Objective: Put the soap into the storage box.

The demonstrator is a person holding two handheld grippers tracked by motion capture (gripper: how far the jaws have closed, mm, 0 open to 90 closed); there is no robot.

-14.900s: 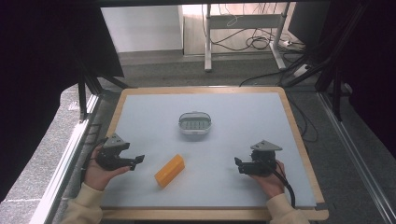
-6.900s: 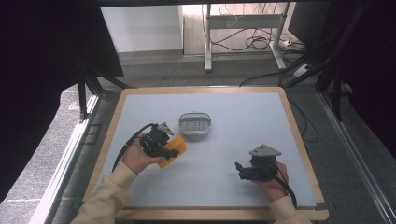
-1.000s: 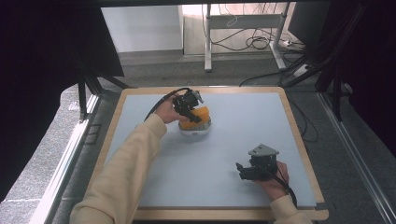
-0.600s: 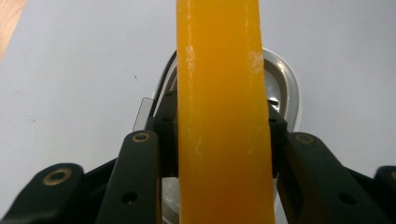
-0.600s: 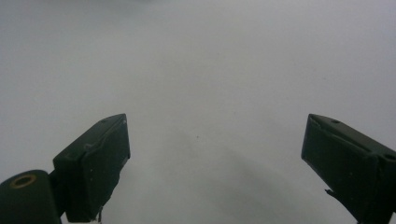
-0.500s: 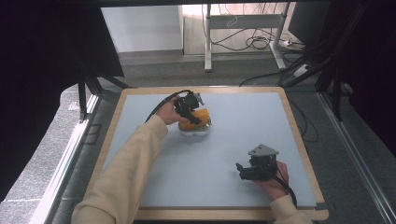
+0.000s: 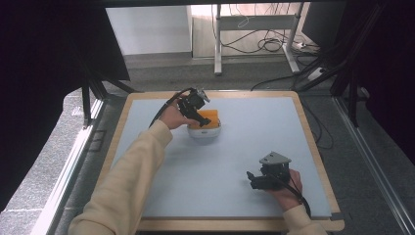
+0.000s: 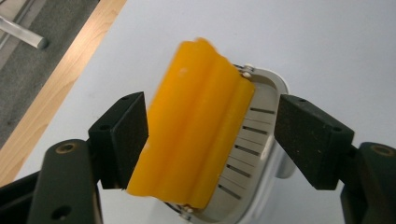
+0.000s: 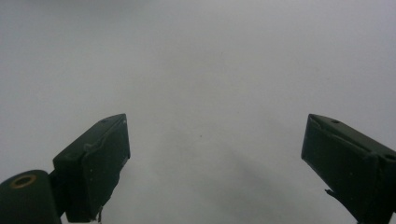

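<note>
Black jaws of the right gripper (image 7: 252, 180) stand wide and empty near the table's (image 7: 147, 205) front edge. Farther off, the left gripper (image 8: 212, 140), jaws just opened, straddles the orange soap bar (image 8: 196, 126), which lies on the slotted dish (image 8: 261, 140), its long axis running away between the jaws.

A pale grey table (image 7: 210, 166) with a wooden rim is carrying a small white slotted dish (image 7: 204, 131), which is sitting toward the far edge, left of the middle, well away from the near corners.
</note>
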